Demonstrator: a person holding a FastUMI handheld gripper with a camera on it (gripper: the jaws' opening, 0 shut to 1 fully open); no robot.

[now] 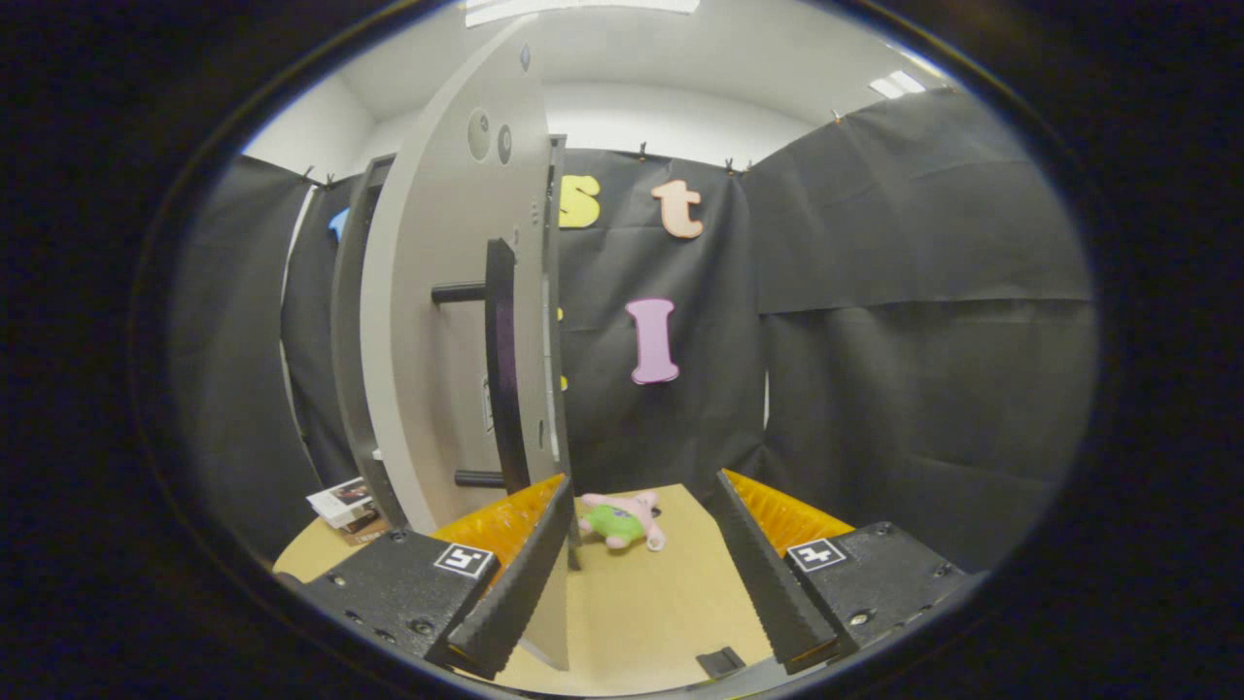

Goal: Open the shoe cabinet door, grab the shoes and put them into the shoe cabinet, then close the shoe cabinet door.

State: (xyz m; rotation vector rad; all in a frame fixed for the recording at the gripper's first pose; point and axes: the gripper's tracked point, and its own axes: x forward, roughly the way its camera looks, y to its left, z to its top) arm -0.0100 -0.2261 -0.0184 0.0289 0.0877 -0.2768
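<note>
Gripper (641,506) fingers stood wide apart, holding nothing; left finger sat close beside free edge of cabinet door (437,321), likely placed to push or swing it. Door seen edge-on, swung open, pale grey panel with dark vertical bar handle (502,365) on two stubs. Dark cabinet frame (348,331) behind it. Shoes could not be told. Pink-and-green plush toy (622,522) lay on wooden table (641,603) just ahead, between fingers. Booklets (342,506) near cabinet base. Small dark clip (720,662) at table's near edge.
</note>
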